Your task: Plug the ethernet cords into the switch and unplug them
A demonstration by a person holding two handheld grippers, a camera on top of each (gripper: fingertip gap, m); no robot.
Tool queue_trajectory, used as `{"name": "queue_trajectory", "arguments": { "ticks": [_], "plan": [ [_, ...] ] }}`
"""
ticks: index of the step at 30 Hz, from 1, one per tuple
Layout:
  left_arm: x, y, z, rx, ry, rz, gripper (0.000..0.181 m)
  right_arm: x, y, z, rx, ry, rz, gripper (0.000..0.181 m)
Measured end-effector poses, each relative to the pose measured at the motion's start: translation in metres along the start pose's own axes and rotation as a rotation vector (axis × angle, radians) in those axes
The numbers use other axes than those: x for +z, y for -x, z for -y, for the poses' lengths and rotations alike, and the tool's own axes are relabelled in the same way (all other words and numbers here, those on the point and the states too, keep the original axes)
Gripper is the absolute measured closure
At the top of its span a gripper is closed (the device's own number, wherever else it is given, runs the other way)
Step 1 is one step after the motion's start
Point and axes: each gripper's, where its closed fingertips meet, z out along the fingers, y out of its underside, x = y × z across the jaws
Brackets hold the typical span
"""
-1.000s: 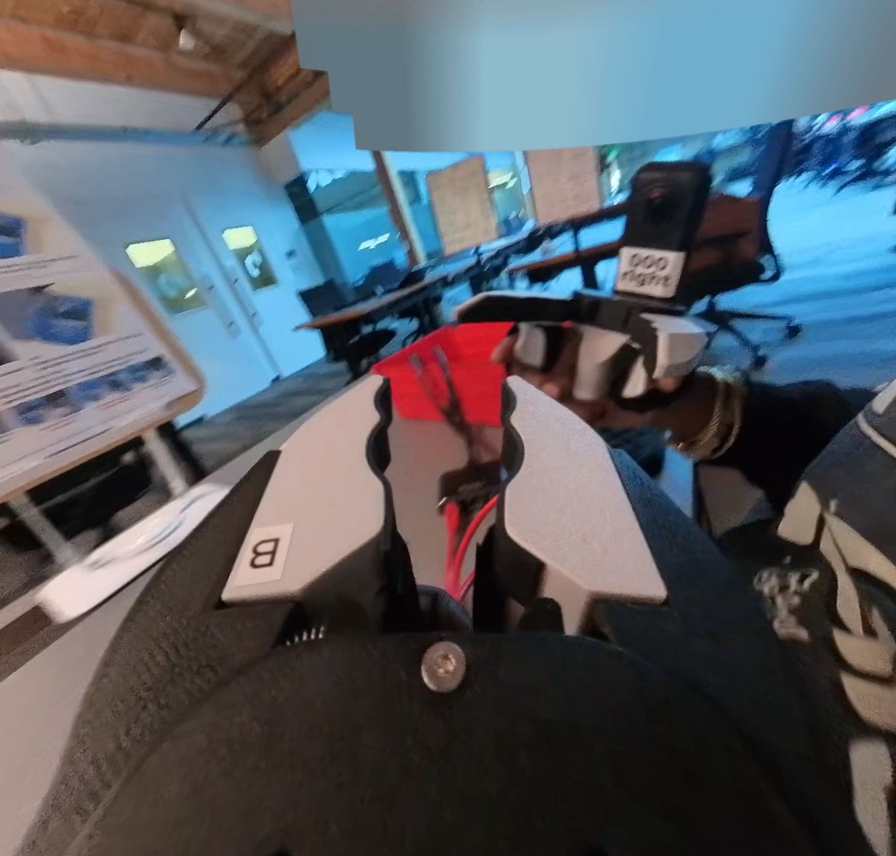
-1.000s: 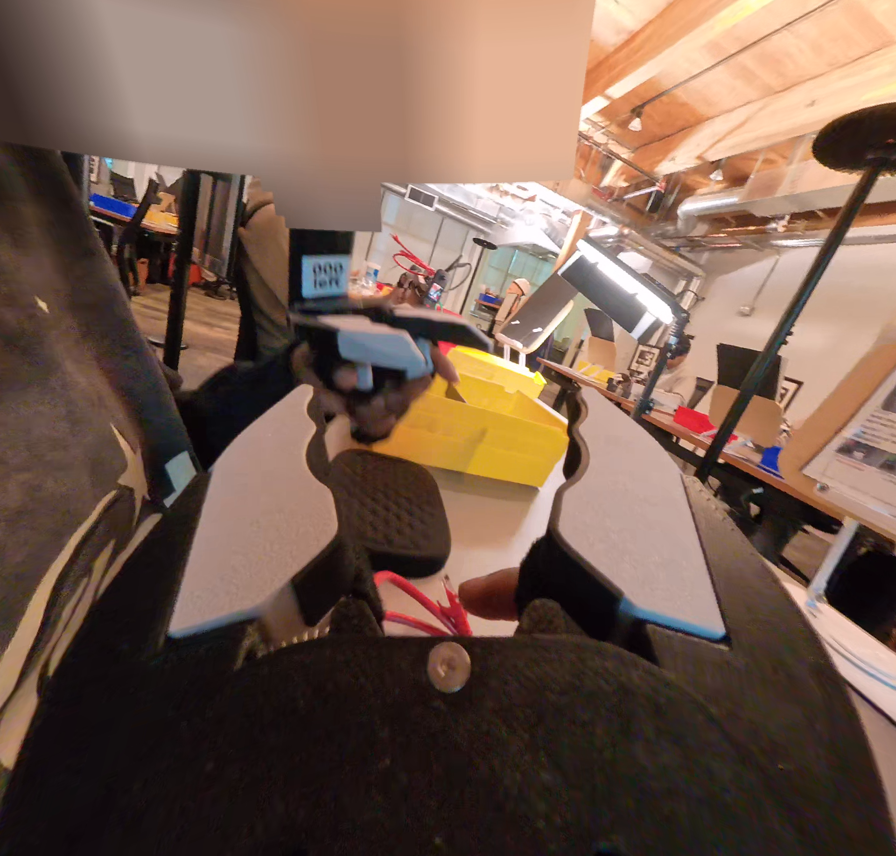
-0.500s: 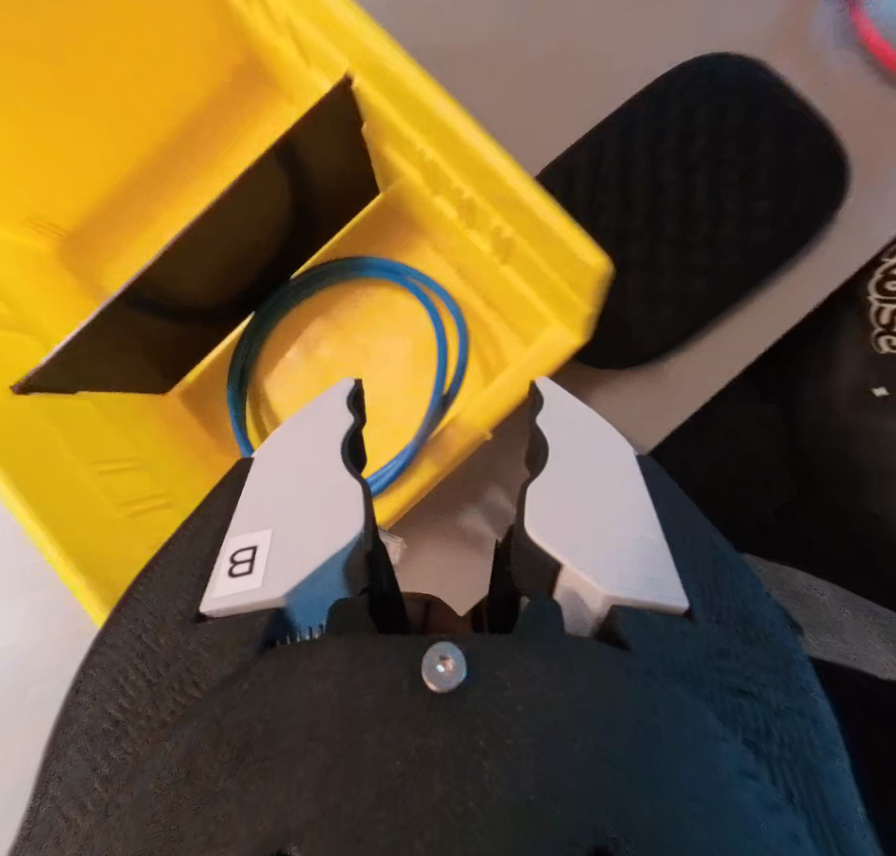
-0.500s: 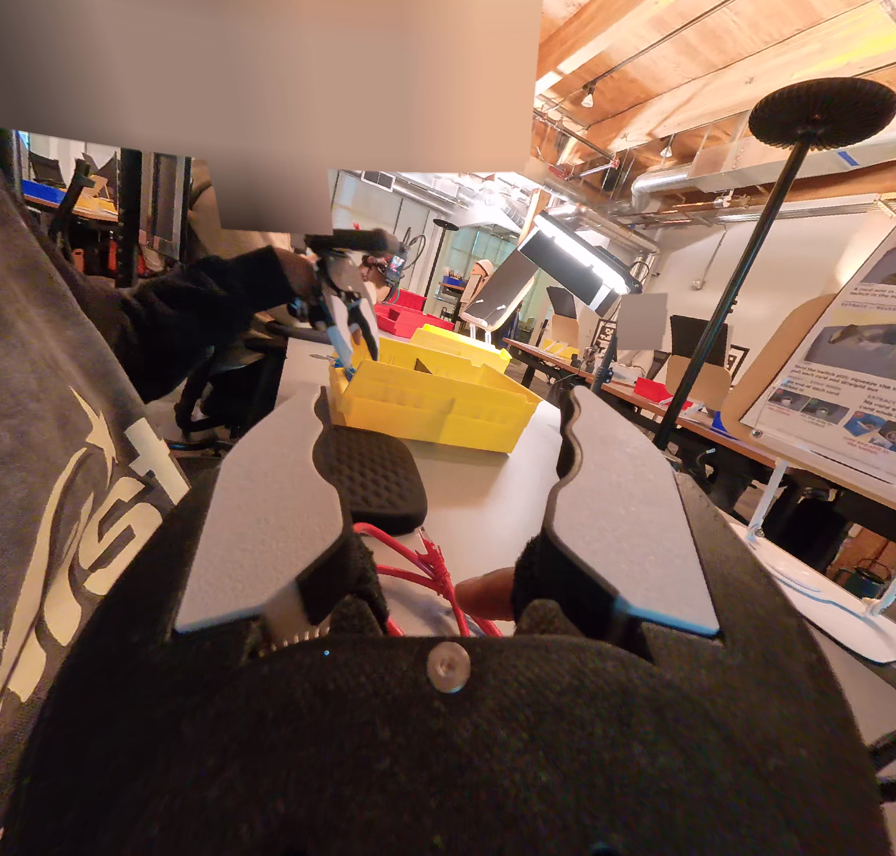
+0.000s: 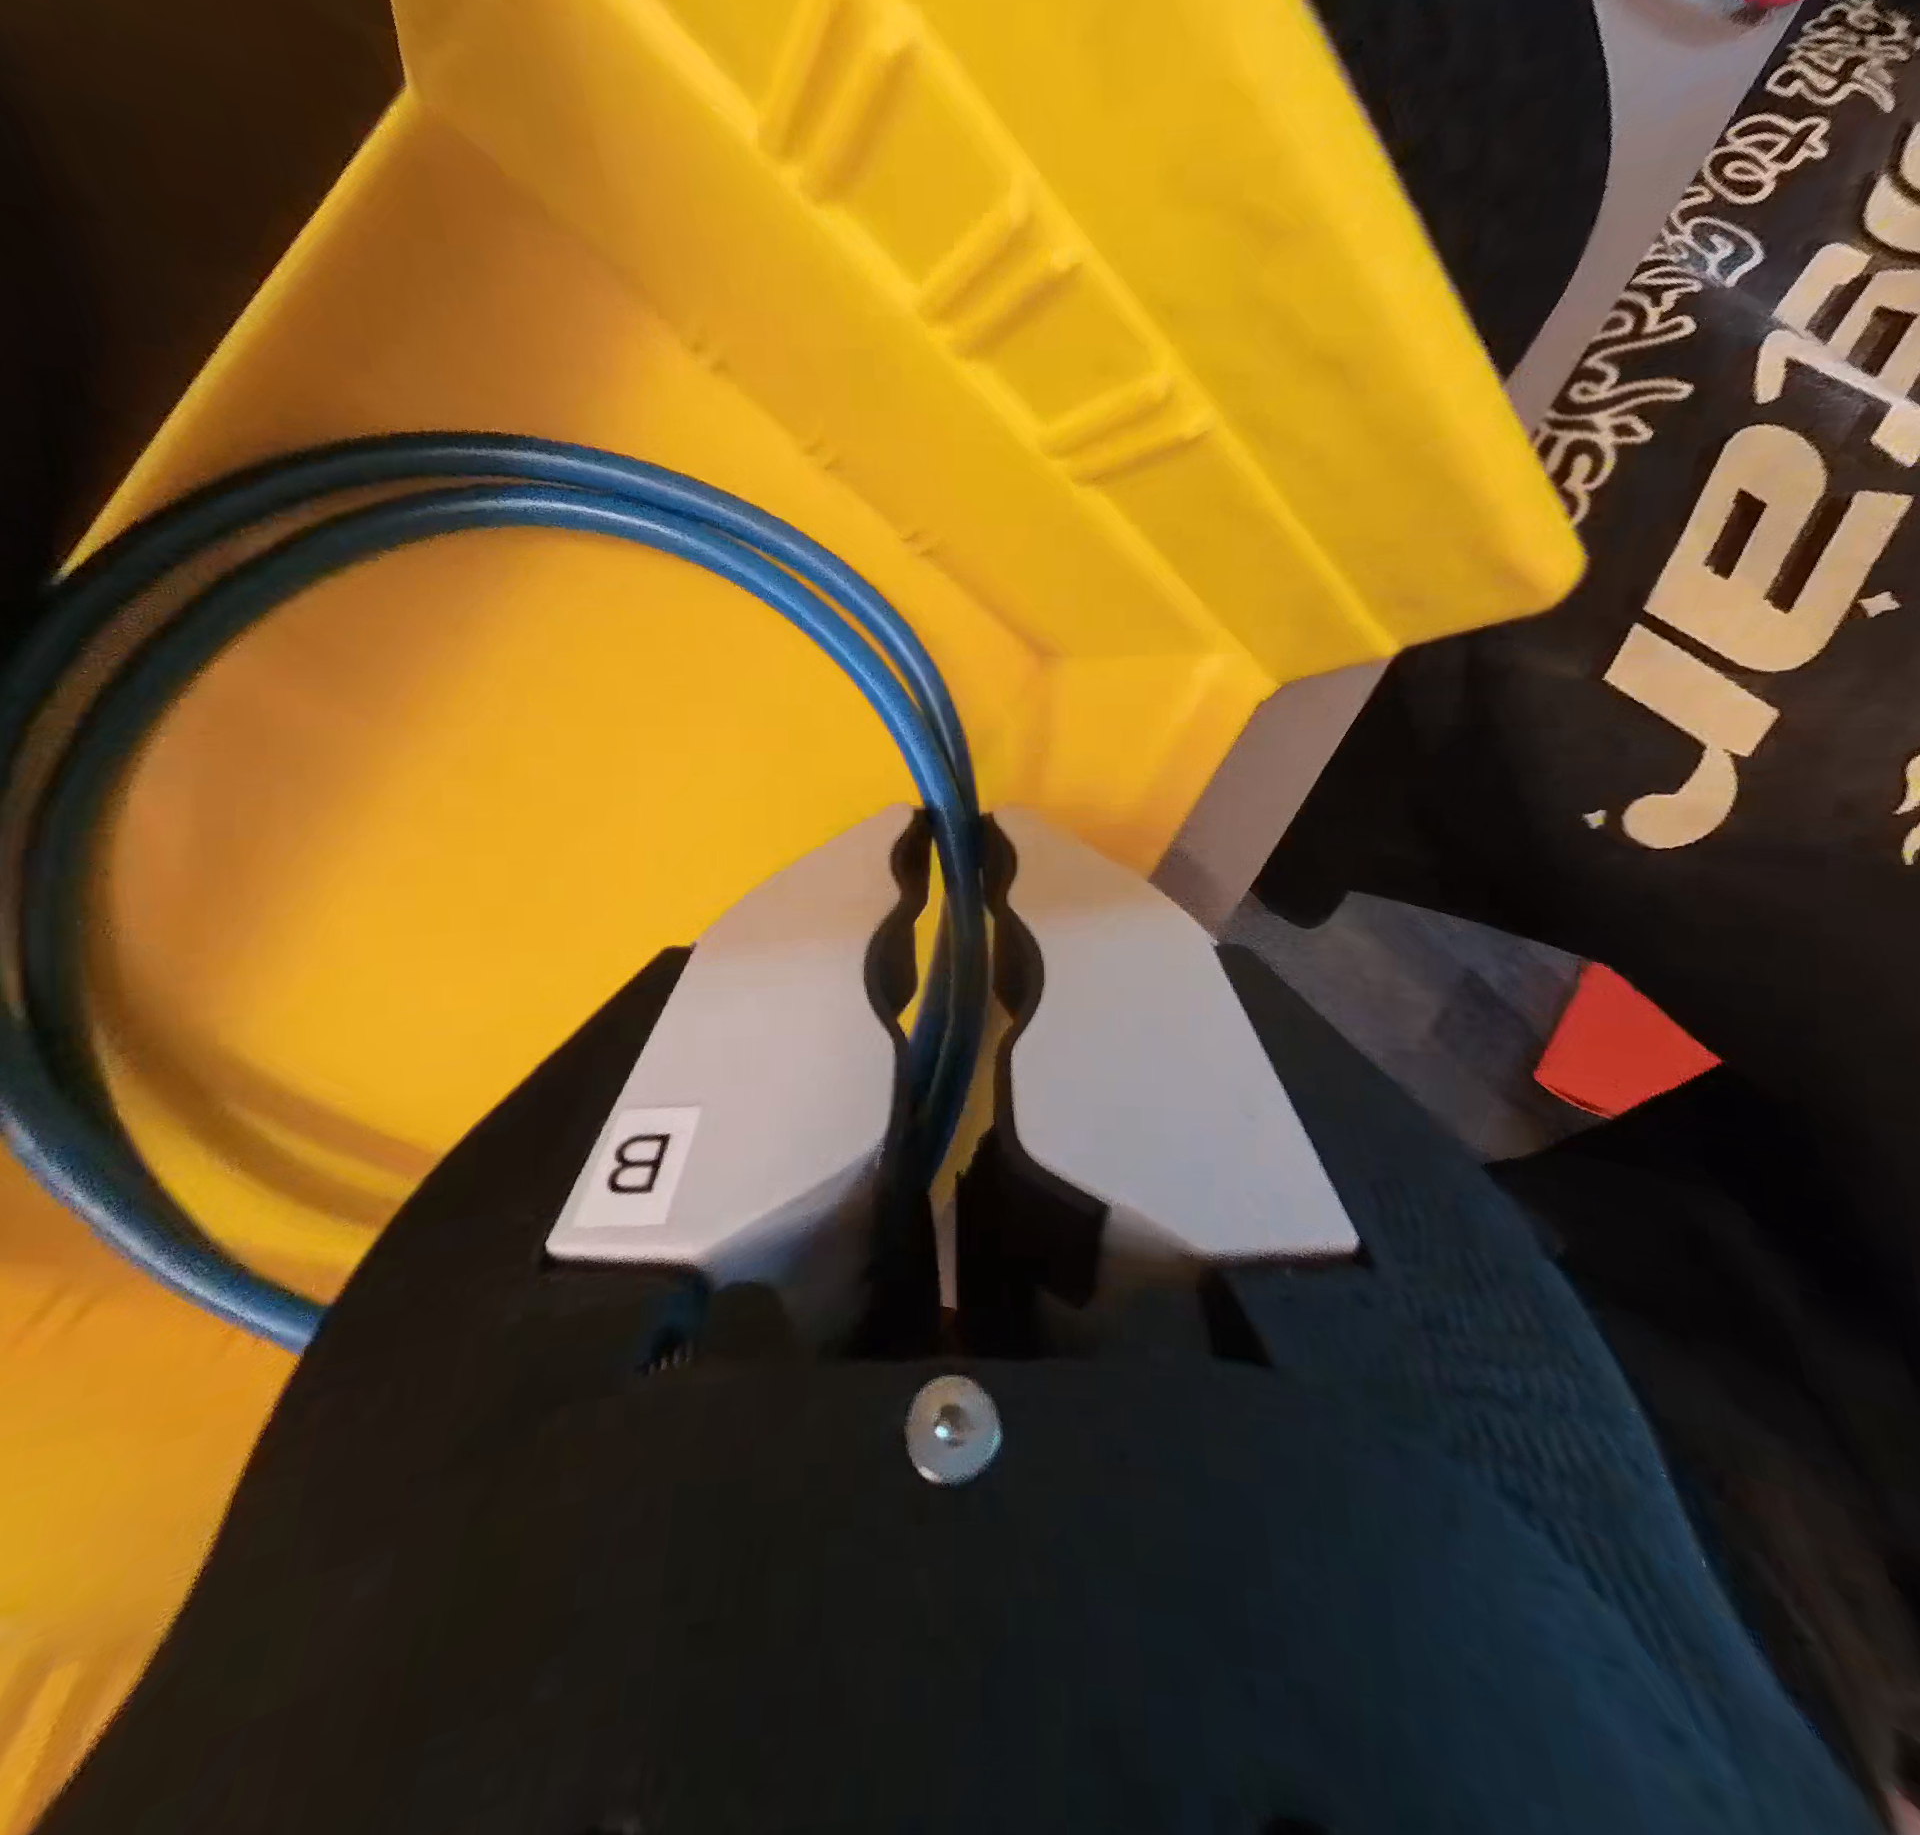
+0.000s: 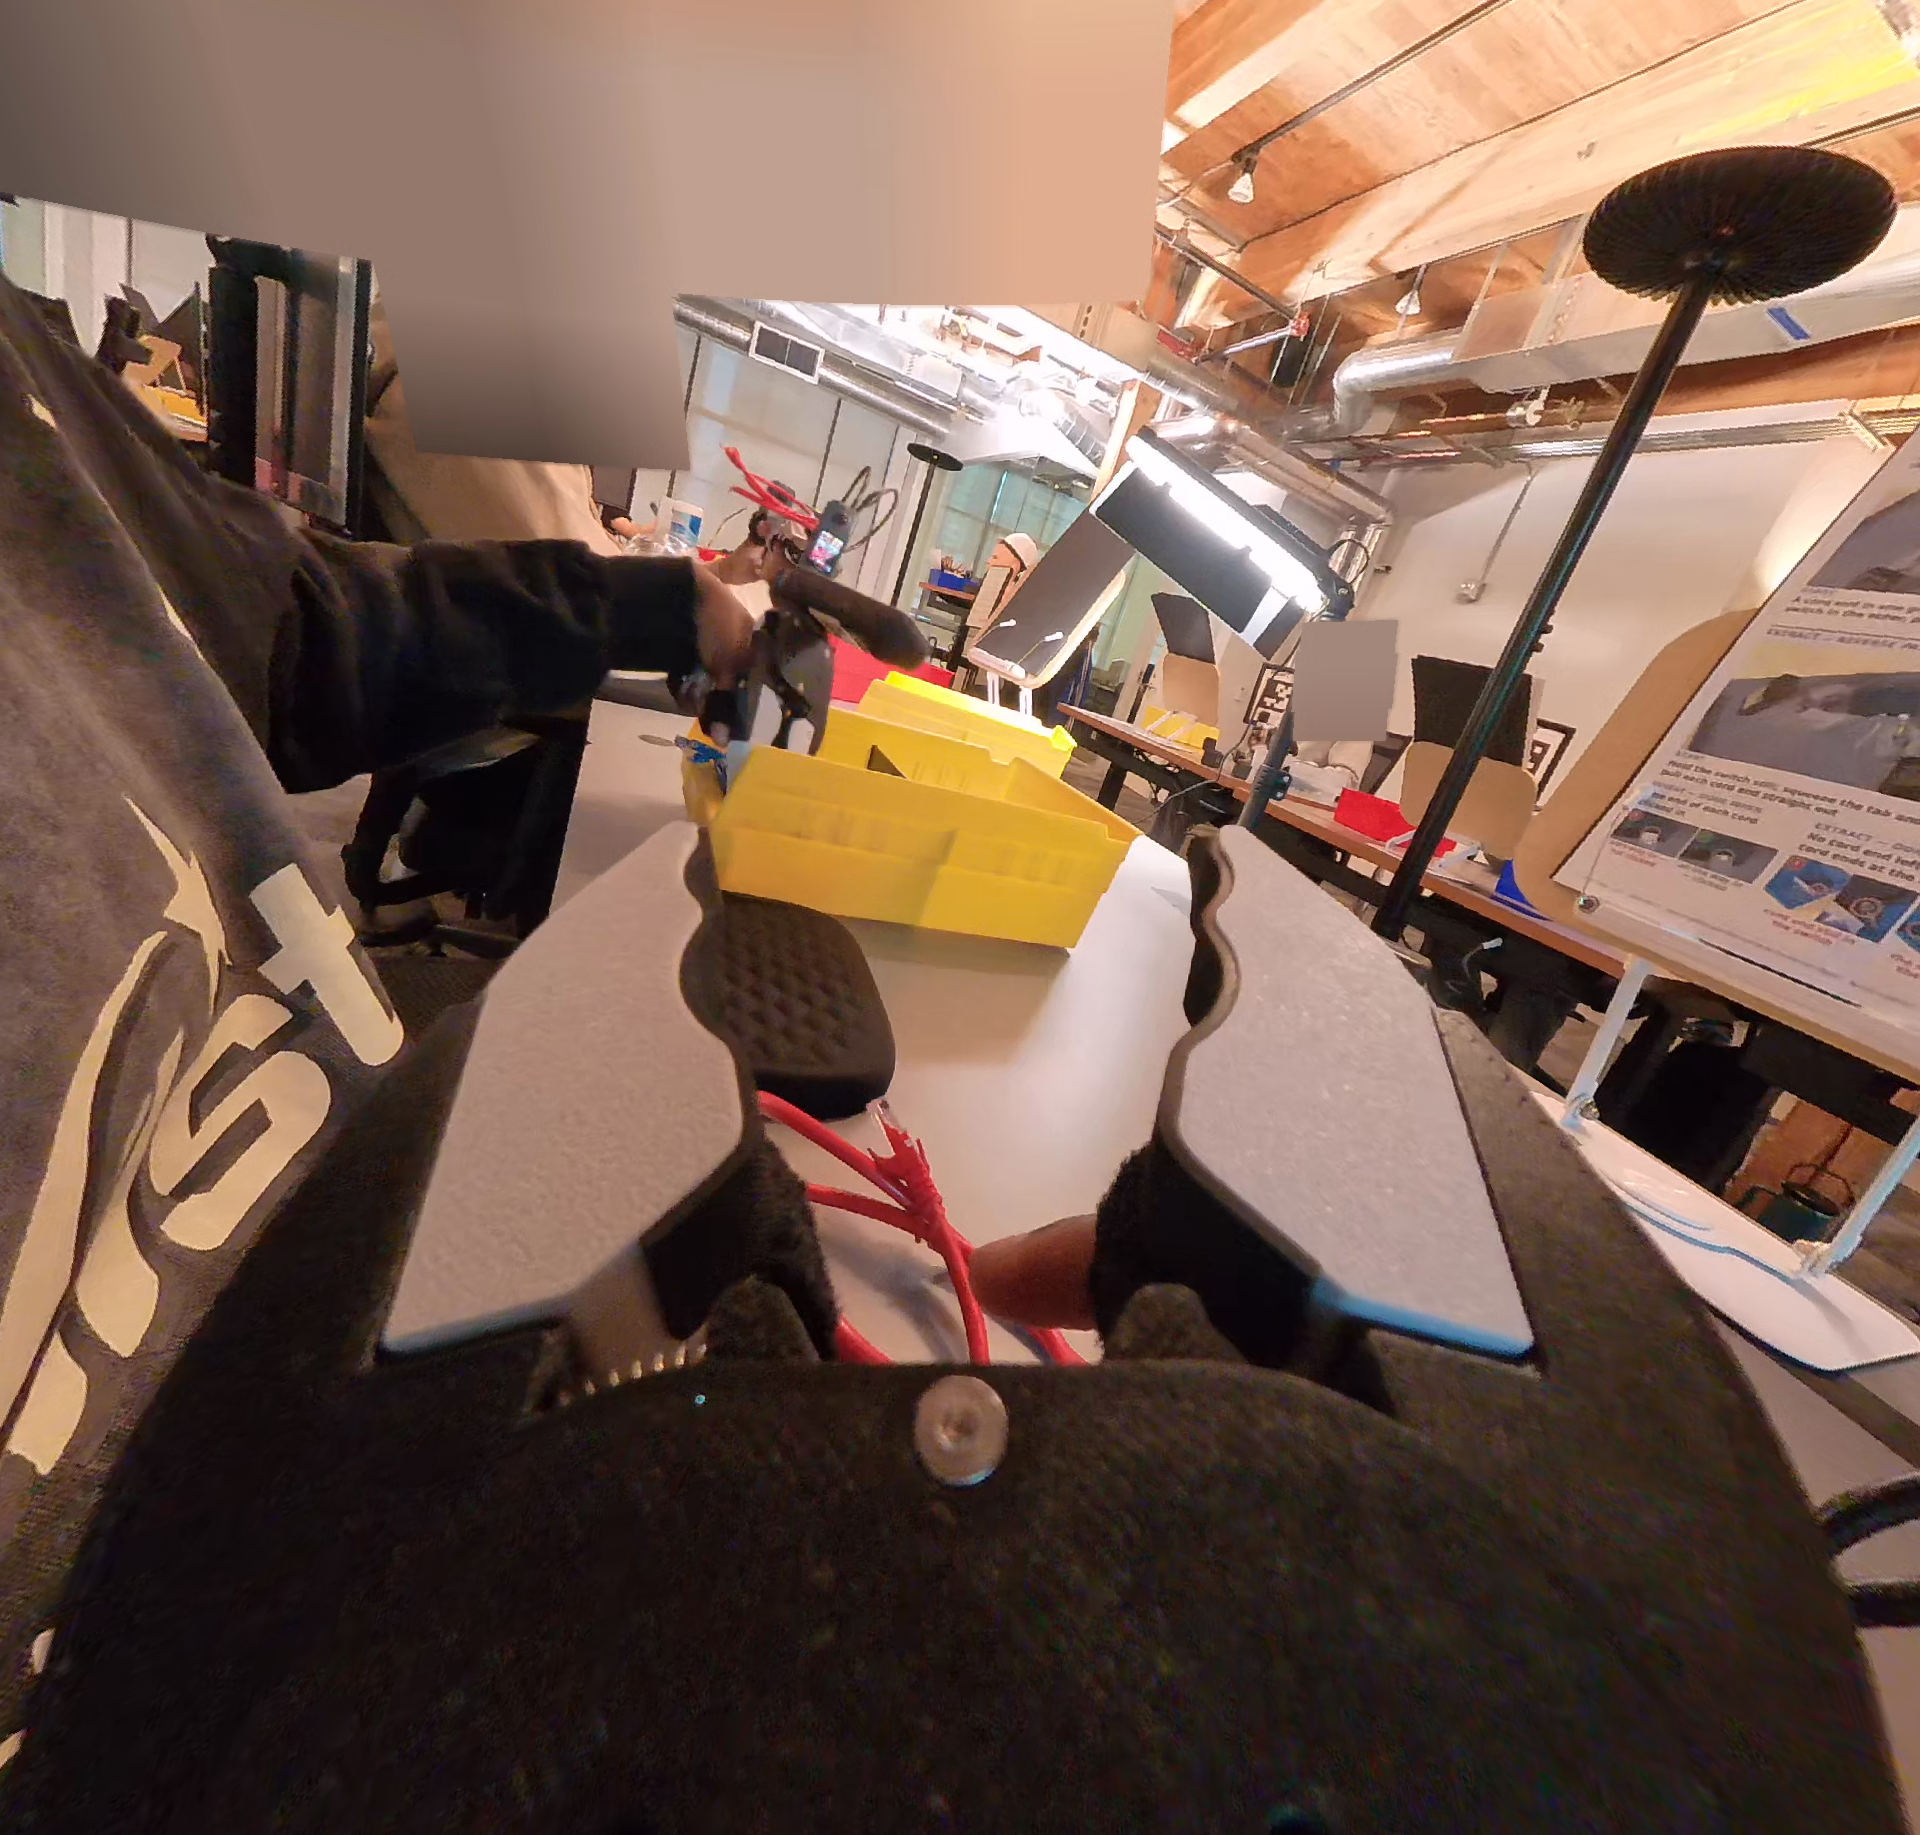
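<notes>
The left gripper (image 5: 951, 835) is down inside a corner compartment of the yellow bin (image 5: 1039, 258), its jaws pinching the two strands of a coiled blue cord (image 5: 727, 549) that lies on the bin floor. The coil curves away to the left of the jaws and has free floor around it, while the bin's ribbed wall and corner stand just beyond the fingertips, leaving little room on that side. In the right wrist view the same gripper (image 6: 769, 705) reaches over the near rim of the bin (image 6: 914, 850), which sits on the grey desk (image 6: 1039, 1037) close to the person's side. The right gripper (image 6: 951, 871) hovers low over the desk with its jaws spread wide and nothing between them. Below it a red cord (image 6: 914, 1177) lies loose on the desk, one plug end pointing up, just beside a black pad (image 6: 790, 996) that lies between the cord and the bin. A bare stretch of desk runs to the right of the pad and bin, out to the desk edge. The switch cannot be made out in either view.
</notes>
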Motion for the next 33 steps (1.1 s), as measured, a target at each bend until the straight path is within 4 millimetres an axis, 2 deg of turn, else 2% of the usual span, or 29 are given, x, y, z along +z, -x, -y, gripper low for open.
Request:
{"name": "queue_trajectory", "arguments": {
  "ticks": [3,8,12,17,20,23,28,33],
  "plan": [
    [-0.019,-0.001,0.009,0.050,-0.103,0.122,0.174,0.000,-0.001,-0.002,-0.001,0.006,-0.003,0.096],
    [-0.075,-0.013,0.031,0.155,-0.408,0.375,0.175,0.002,0.001,-0.004,-0.008,0.012,-0.003,0.097],
    [-0.119,-0.037,0.062,0.219,-0.772,0.548,0.175,0.003,-0.003,-0.005,0.034,0.021,-0.027,0.099],
    [-0.155,-0.079,0.089,0.277,-1.160,0.675,0.175,0.006,-0.003,-0.009,0.046,0.051,-0.041,0.104],
    [-0.166,-0.109,0.106,0.324,-1.333,0.663,0.176,0.010,0.002,-0.010,0.043,0.065,-0.025,0.104],
    [-0.169,-0.141,0.126,0.374,-1.502,0.570,0.175,0.015,0.008,-0.007,0.066,0.056,-0.006,0.106],
    [-0.157,-0.185,0.160,0.421,-1.670,0.315,0.176,0.024,0.018,-0.002,0.093,0.055,0.008,0.110],
    [-0.142,-0.214,0.186,0.377,-1.829,0.016,0.176,0.035,0.022,-0.003,0.072,0.038,-0.038,0.118]
  ]
}}
